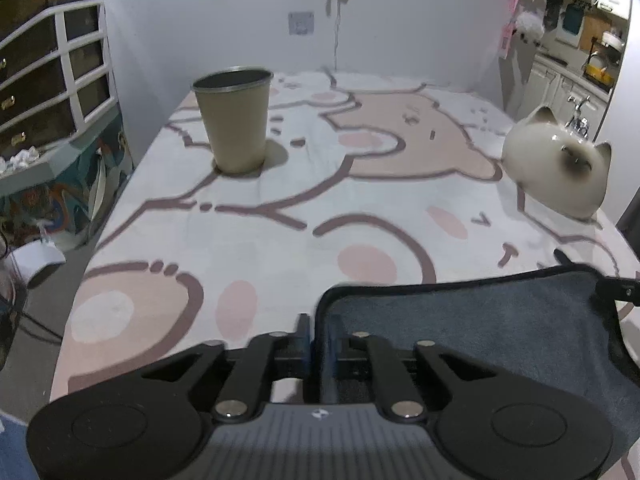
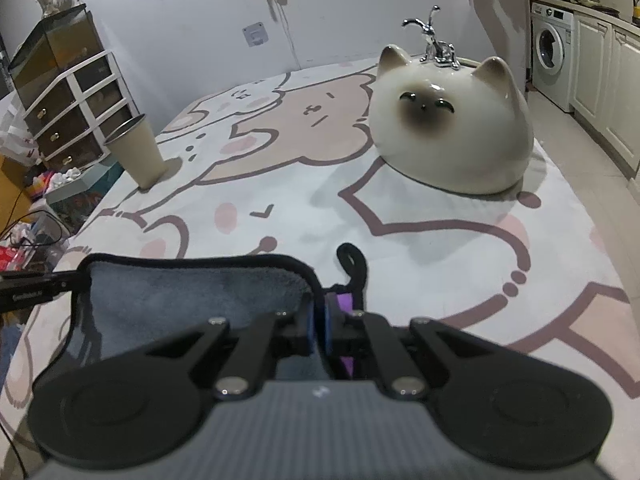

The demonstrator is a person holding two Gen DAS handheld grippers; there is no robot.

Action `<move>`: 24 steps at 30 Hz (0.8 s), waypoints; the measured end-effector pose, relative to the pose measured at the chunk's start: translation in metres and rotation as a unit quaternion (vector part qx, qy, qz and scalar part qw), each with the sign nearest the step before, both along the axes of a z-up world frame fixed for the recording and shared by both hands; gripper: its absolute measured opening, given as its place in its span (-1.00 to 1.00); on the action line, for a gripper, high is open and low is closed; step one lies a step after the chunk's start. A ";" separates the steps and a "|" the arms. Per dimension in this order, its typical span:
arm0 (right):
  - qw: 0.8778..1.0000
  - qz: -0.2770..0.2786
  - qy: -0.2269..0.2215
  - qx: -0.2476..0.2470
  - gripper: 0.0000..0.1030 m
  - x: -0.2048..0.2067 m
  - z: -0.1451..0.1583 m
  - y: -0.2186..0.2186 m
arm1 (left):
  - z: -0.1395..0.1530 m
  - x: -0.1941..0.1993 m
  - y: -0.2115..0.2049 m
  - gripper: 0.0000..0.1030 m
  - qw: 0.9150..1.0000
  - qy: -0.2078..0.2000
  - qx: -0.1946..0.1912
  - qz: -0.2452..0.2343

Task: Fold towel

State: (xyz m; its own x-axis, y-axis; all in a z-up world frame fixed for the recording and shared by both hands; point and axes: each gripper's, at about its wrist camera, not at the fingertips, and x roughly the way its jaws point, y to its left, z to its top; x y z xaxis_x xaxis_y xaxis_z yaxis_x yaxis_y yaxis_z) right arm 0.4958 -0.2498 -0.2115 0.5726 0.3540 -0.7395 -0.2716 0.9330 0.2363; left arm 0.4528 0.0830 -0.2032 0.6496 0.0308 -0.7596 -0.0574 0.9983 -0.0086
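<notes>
A dark grey towel (image 1: pixel 472 312) with black edging hangs stretched between my two grippers above the near end of the table. My left gripper (image 1: pixel 320 344) is shut on the towel's left corner. My right gripper (image 2: pixel 319 328) is shut on the towel's (image 2: pixel 192 296) right corner, beside its black hanging loop (image 2: pixel 352 264) and a purple tag (image 2: pixel 345 304). The right gripper's tip shows at the right edge of the left wrist view (image 1: pixel 618 290). The left gripper's tip shows at the left edge of the right wrist view (image 2: pixel 36 286).
The table carries a cartoon-print cloth (image 1: pixel 280 200). A beige cup (image 1: pixel 234 120) stands at the far left. A white ceramic cat (image 2: pixel 452 124) sits at the far right. A drawer unit (image 2: pixel 72 108) stands left of the table. A washing machine (image 2: pixel 550 52) is at the far right.
</notes>
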 end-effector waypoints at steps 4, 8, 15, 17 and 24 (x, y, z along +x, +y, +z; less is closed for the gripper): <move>1.000 -0.005 -0.009 -0.007 0.42 -0.006 0.001 0.001 | 0.003 -0.005 -0.002 0.67 1.000 0.003 0.003 0.000; 0.999 -0.004 -0.013 -0.030 0.99 -0.013 0.003 0.006 | 0.008 -0.009 -0.007 0.96 1.000 0.009 0.008 -0.014; 0.999 -0.021 -0.015 -0.035 0.99 -0.022 0.012 0.008 | 0.020 -0.019 -0.017 1.00 1.000 0.011 -0.001 -0.016; 0.999 -0.023 -0.017 -0.036 1.00 -0.024 0.015 0.009 | 0.025 -0.023 -0.019 1.00 1.000 0.006 -0.003 -0.016; 0.999 -0.020 -0.026 -0.042 1.00 -0.033 0.027 0.012 | 0.039 -0.032 -0.023 1.00 1.000 0.002 -0.005 -0.014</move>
